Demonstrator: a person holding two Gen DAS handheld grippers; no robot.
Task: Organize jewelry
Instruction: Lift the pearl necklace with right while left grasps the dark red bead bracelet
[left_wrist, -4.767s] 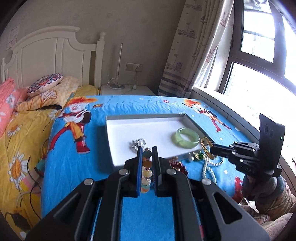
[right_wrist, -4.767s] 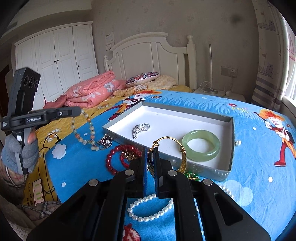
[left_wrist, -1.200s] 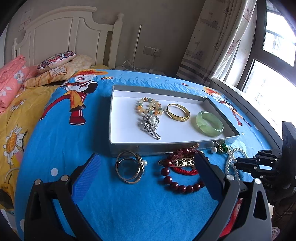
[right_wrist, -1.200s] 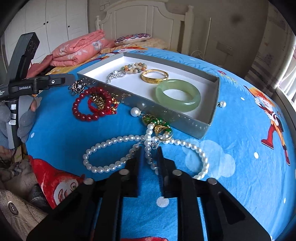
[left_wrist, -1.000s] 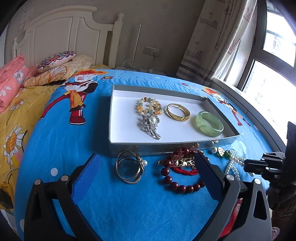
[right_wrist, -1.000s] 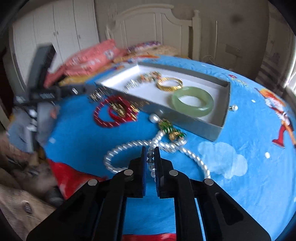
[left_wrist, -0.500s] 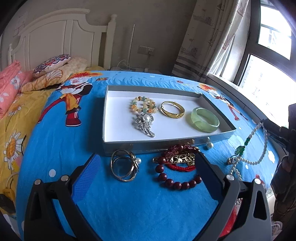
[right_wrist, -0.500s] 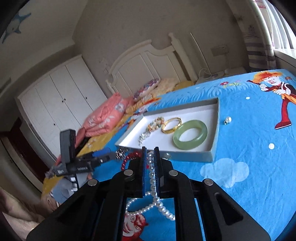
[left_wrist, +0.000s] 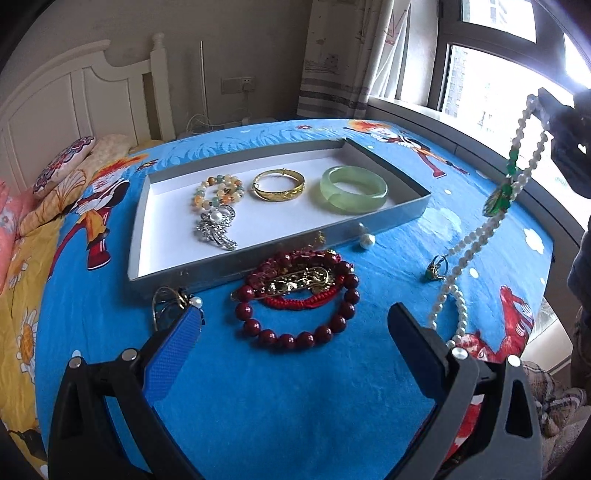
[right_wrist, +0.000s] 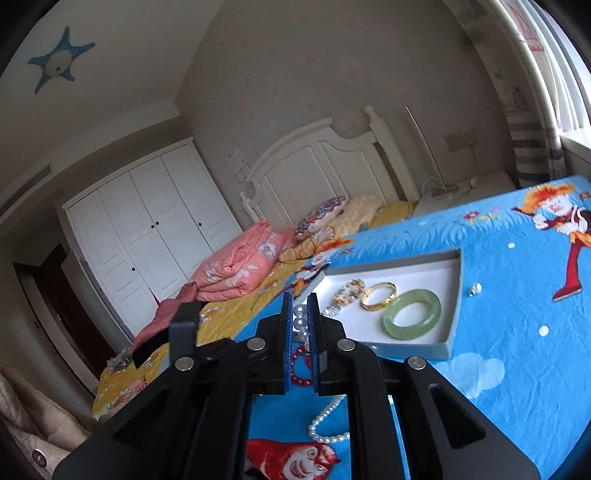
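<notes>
Blue bedspread (left_wrist: 295, 398) bare before tray (left_wrist: 406, 218)

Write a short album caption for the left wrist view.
Right gripper lifts a pearl necklace beside the tray of bracelets; open left gripper waits.

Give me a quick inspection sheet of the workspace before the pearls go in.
Surface: blue cartoon bedspread.
Job's things: tray holds a mixed-bead bracelet, gold bangle, jade bangle and brooch; red bead bracelets, loose pearl, a ring and wire hoops lie outside it.
Clutter: nothing seen.
Grippers: right gripper shut on the pearl necklace, lifting it, tail on the bedspread; left gripper open, empty.
Cables: at the wall socket.
Surroundings: headboard, pillows, wardrobe, window.
</notes>
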